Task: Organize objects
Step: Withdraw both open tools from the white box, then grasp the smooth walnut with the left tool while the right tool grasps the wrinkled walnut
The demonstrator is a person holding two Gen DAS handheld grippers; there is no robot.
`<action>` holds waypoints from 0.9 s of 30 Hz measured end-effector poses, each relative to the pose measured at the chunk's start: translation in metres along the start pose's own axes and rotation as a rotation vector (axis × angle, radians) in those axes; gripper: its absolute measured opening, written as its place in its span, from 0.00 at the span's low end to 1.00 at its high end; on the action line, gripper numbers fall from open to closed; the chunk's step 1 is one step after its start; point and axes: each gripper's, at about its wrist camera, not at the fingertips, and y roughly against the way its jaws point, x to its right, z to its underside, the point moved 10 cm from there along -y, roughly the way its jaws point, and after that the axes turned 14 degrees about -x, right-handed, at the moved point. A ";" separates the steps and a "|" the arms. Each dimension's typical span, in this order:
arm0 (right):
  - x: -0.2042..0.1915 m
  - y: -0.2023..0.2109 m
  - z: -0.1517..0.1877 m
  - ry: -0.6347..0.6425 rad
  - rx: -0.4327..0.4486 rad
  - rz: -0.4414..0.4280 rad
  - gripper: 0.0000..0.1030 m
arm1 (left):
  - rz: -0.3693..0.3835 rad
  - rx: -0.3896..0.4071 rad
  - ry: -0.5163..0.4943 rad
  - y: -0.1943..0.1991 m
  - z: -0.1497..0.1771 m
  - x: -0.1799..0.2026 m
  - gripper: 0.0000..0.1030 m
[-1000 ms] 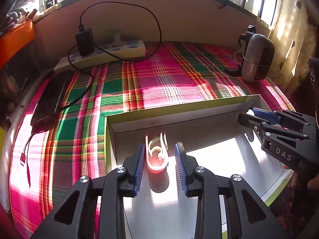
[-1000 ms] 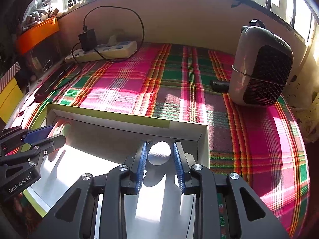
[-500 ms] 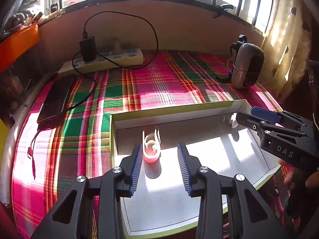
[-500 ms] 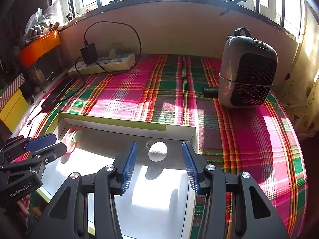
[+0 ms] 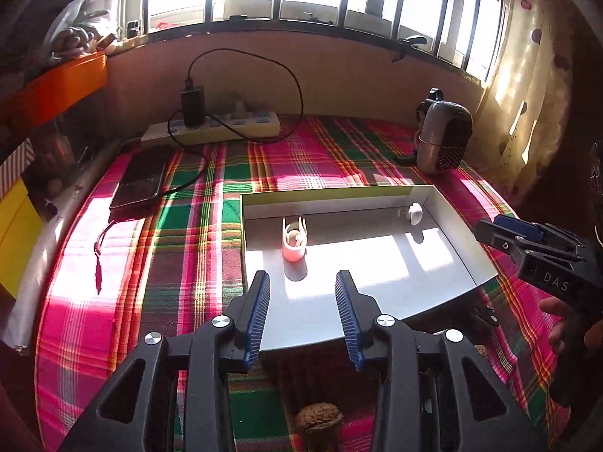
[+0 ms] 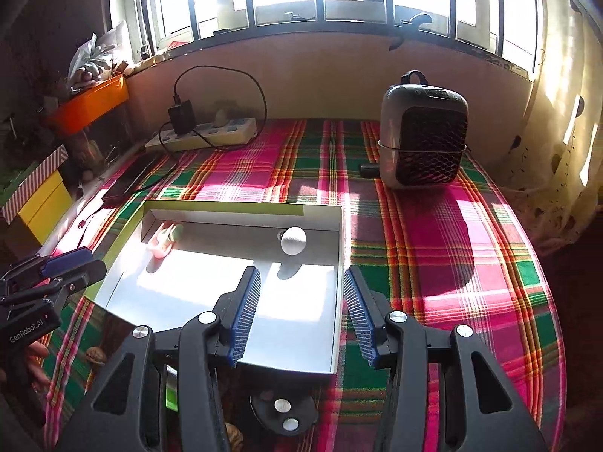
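Box lid holds two small items; both tools spread and holding nothing

Box lid (image 5: 444, 282), a shallow white tray with a yellow-green outer rim, lies on the plaid cloth (image 5: 181, 248) just ahead of both tools. Inside it, straight ahead of the left tool (image 5: 302, 310) and slightly to its left, a small pink holder with white prongs (image 5: 294, 239) stands upright near the far wall. A white egg-shaped object (image 5: 415, 214) sits in the far corner on the left tool's right; from the right tool (image 6: 302, 312) it lies directly ahead, close to the far wall.

The left tool is released, its blue-padded fingers (image 5: 260, 310) wide apart over the lid's near edge, gripping nothing. The right tool is likewise released, its fingers (image 6: 245, 312) spread, one over the lid floor and the other at the lid's right wall.

Each tool shows in the other's view at the side of the frame, held by a hand.

Beyond the lid, far ahead and to the left, a white power strip (image 5: 215, 132) with a black charger plugged in lies along the wall. A dark phone (image 5: 141, 177) rests on the cloth to the left. A small grey fan heater (image 6: 424, 132) stands ahead and to the right. A walnut (image 5: 319, 418) lies close beneath the left tool.
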 end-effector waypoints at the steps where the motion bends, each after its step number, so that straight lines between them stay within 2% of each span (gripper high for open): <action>1: 0.000 0.004 0.004 -0.003 0.004 0.000 0.46 | 0.002 0.004 0.005 0.003 0.005 -0.002 0.33; 10: 0.008 0.024 0.051 -0.034 0.005 -0.001 0.46 | 0.026 0.013 0.027 0.025 0.044 -0.009 0.34; 13: 0.009 0.027 0.068 -0.039 -0.004 -0.007 0.46 | 0.060 -0.012 -0.020 0.023 0.061 0.001 0.34; 17: 0.006 0.026 0.089 -0.006 -0.028 0.016 0.46 | 0.058 -0.043 -0.077 0.017 0.080 0.013 0.35; 27: 0.006 0.021 0.117 -0.013 -0.065 0.000 0.46 | 0.044 -0.075 -0.091 0.005 0.094 0.024 0.36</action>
